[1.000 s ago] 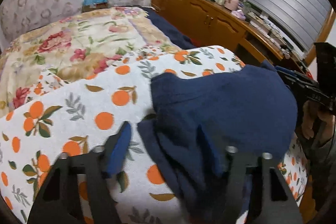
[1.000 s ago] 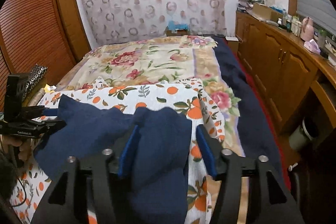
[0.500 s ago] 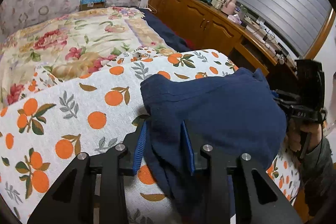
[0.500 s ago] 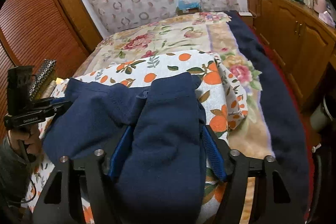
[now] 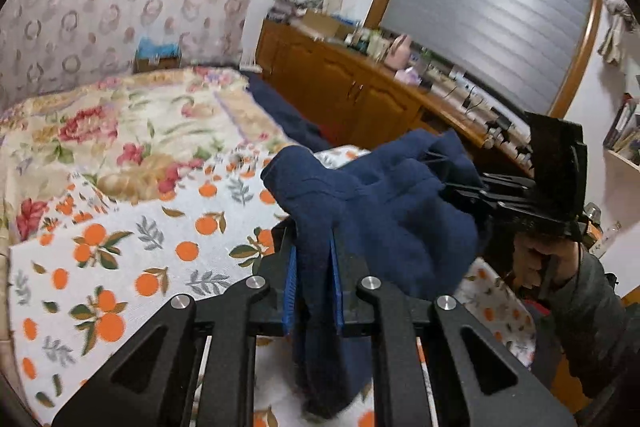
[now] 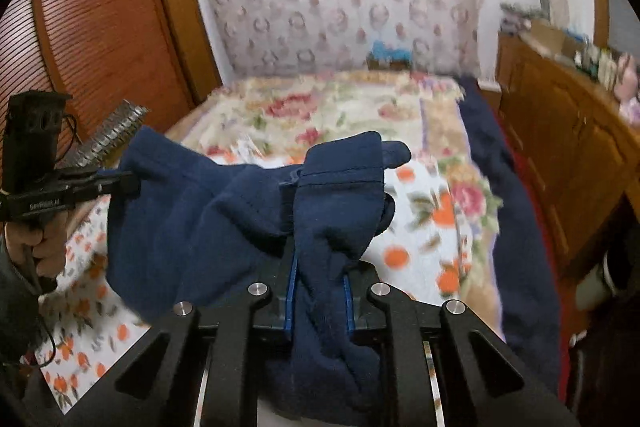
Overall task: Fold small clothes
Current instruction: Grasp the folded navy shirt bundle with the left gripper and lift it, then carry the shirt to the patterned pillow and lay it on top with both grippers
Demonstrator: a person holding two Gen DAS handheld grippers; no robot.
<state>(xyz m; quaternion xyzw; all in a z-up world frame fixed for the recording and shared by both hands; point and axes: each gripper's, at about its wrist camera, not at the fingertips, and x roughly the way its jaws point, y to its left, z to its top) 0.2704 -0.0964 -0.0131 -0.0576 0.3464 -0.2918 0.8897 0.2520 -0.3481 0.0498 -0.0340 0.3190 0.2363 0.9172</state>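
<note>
A navy blue garment [image 5: 380, 211] hangs bunched between my two grippers, lifted above the orange-print cloth [image 5: 140, 259]. My left gripper [image 5: 313, 267] has its blue pads pressed on one fold, jaws still closing. At the right of the left wrist view, my right gripper [image 5: 444, 183] bites the far edge, held by a hand [image 5: 536, 263]. In the right wrist view the garment [image 6: 224, 219] drapes over my right gripper [image 6: 319, 291], whose jaws are also closing on a thick fold. My left gripper [image 6: 128, 183] pinches the garment's left corner.
A floral bedspread [image 5: 140, 131] covers the bed beyond the orange-print cloth. Wooden cabinets [image 5: 340, 87] with cluttered tops run along the right. A navy blanket [image 6: 512, 227] lies on the bed's right edge, and a louvred wooden door [image 6: 100, 27] stands left.
Both grippers have gone from open around the navy garment to shut on its folds. They have lifted it off the orange-print cloth, the left one rising more.
</note>
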